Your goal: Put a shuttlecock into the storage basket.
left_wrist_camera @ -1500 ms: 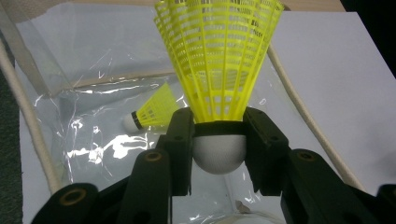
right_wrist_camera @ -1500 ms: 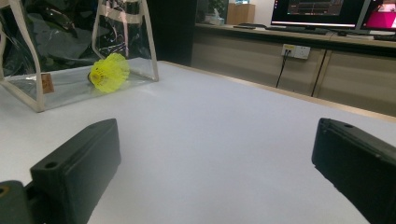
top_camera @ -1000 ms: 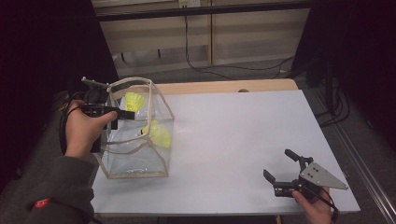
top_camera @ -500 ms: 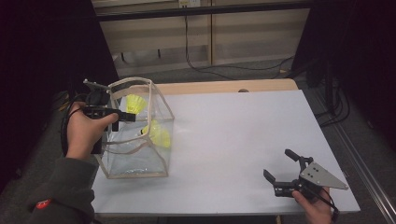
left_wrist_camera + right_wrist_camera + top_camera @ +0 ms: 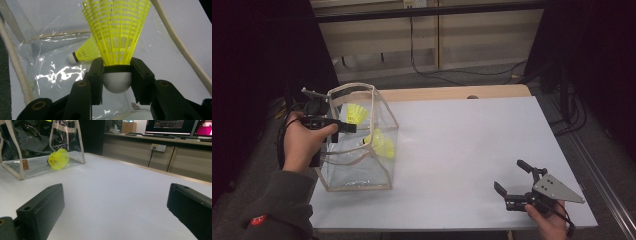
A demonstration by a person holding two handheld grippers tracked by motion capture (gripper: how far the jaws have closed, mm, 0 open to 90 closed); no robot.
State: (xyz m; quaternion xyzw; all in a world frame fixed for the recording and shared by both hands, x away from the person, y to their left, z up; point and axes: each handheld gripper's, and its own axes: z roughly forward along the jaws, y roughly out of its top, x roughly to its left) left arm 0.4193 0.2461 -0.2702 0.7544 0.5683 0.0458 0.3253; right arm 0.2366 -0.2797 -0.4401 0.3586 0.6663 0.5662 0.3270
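Observation:
A clear plastic bag (image 5: 382, 107) with cream trim stands open at the table's left edge. My left gripper (image 5: 347, 123) reaches over its mouth, shut on the white cork of a yellow shuttlecock (image 5: 357, 114). In the left gripper view the jaws of this gripper (image 5: 117, 75) clamp the cork, and the shuttlecock (image 5: 116, 32) fans its skirt away from the camera. A second yellow shuttlecock (image 5: 381, 145) lies on its side inside the bag (image 5: 175, 37), also seen as the lower shuttlecock (image 5: 83, 52). My right gripper (image 5: 508, 175) rests near the front right corner, open and holding nothing.
The white table (image 5: 462, 140) stretches between the bag and my right gripper. In the right gripper view the bag (image 5: 15, 165) with the lying shuttlecock (image 5: 58, 158) stands far left beyond the open right gripper (image 5: 115, 205). Cabinets and cables run behind the table.

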